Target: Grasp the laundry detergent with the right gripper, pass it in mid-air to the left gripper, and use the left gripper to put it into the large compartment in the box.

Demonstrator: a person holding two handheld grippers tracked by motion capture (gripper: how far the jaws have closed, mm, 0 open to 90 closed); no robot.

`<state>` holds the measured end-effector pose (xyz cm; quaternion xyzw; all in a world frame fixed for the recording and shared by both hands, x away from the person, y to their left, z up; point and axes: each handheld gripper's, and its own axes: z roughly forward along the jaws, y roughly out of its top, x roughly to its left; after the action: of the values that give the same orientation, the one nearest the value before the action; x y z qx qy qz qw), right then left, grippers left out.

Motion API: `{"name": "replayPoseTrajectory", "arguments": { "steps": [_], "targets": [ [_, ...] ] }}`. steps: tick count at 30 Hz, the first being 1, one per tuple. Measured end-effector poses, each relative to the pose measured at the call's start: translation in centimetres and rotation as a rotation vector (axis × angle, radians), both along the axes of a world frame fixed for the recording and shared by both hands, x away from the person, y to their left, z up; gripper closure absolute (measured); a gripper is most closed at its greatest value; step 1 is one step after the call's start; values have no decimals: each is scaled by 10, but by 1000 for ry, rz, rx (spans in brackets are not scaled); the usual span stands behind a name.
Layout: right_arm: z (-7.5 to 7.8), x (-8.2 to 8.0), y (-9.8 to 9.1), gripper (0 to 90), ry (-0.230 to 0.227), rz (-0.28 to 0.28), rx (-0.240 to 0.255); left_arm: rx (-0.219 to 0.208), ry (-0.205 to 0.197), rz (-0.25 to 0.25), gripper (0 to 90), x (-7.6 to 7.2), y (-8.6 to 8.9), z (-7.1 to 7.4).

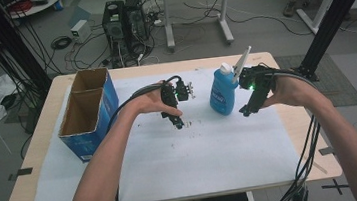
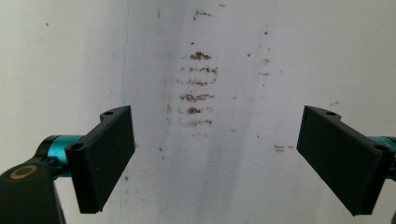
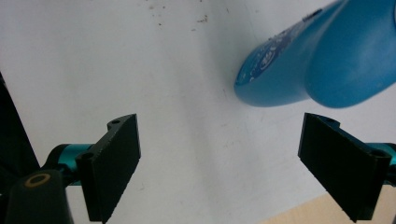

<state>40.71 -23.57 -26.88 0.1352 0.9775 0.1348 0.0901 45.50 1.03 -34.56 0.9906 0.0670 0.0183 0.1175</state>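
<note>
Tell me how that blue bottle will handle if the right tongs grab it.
The blue bottle stands tall on a narrow base, so a sideways nudge may tip it. Its smooth, rounded plastic could slip. Fill level is hidden, so weight is unclear.

The high view looks forward and down from above the person's side, taking in the whole table, with the floor and computers at twelve o'clock beyond it. The left gripper view looks close and almost straight down on the white sheet, its brown smudges running toward twelve o'clock. The right gripper view sits close above the same sheet, with the blue bottle at two o'clock and the wooden table edge at five. The high view shares the sheet, the smudges and the bottle with them.
</note>
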Motion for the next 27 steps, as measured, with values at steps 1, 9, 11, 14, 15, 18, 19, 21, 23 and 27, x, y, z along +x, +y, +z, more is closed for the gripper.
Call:
{"name": "replayPoseTrajectory", "arguments": {
  "steps": [1,9,11,14,15,18,19,21,23,27],
  "targets": [
    [-2,4,-5,121,15,-81,13,-6,0,0,114,0,0,1],
    [-11,13,-17,121,12,-274,95,1,-4,-3,114,-1,-1,1],
    [-19,15,-19,121,-11,-357,107,0,-7,0,114,-1,-1,2],
    [-24,16,-22,121,-19,-399,146,-5,-11,1,114,-2,1,4],
    [-30,16,-23,121,-35,-435,195,-5,-11,1,114,-2,1,4],
    [-36,18,-21,121,-55,-467,235,-5,-14,1,114,-2,2,5],
    [-37,19,-19,121,-54,-475,251,-6,-15,5,114,-2,3,5],
    [-39,20,-18,121,-67,-481,262,-6,-17,4,114,-3,3,6],
    [-44,25,-14,121,-93,-505,279,-9,-20,0,114,-3,5,8],
    [-50,32,-7,121,-90,-508,283,-15,-22,5,114,-2,8,9]
  ]
}}
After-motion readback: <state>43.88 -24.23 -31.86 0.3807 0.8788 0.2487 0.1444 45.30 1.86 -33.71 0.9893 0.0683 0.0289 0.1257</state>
